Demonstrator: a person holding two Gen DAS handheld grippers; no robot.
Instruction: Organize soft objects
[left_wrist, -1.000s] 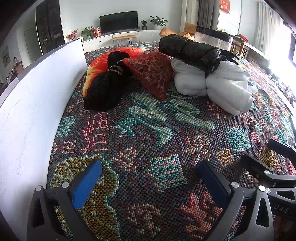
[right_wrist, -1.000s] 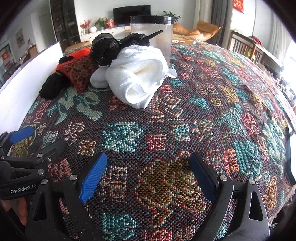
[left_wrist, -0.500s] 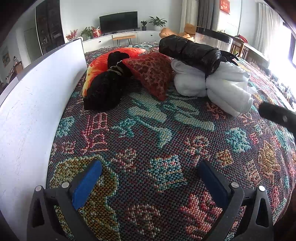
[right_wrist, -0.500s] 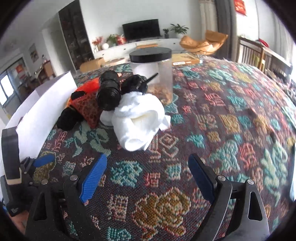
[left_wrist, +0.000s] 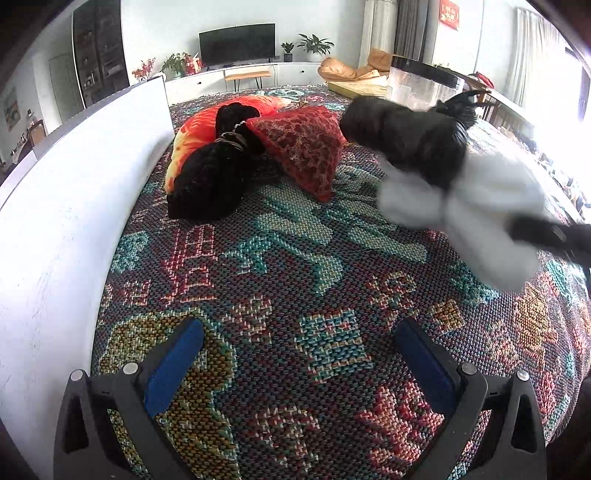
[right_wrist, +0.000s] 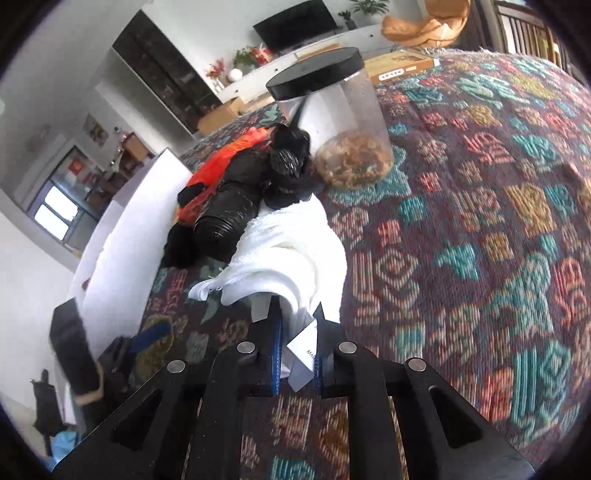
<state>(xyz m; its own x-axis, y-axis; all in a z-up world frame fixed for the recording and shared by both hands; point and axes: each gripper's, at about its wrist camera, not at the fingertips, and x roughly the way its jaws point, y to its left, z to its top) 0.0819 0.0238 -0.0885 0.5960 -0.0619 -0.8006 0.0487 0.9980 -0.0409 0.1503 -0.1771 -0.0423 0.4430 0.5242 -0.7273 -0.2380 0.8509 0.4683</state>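
A white towel (right_wrist: 291, 254) lies on the patterned cloth; my right gripper (right_wrist: 297, 354) is shut on its near edge and label. The towel shows blurred in the left wrist view (left_wrist: 476, 214), with the right gripper (left_wrist: 550, 236) on it. A black rolled bag (left_wrist: 406, 140) rests on the towel. A red patterned cushion (left_wrist: 303, 147), a black soft bundle (left_wrist: 210, 177) and an orange cushion (left_wrist: 199, 129) lie at the back left. My left gripper (left_wrist: 295, 354) is open and empty, low over the cloth.
A white box wall (left_wrist: 55, 221) runs along the left side. A clear jar with a black lid (right_wrist: 340, 118) stands behind the towel. The patterned cloth (left_wrist: 295, 280) covers the whole table. A flat cardboard box (right_wrist: 402, 66) lies at the far edge.
My right gripper moved forward to the white towel and shut on its near edge. The towel and black roll now look blurred, shifting. My left gripper stayed still and open.
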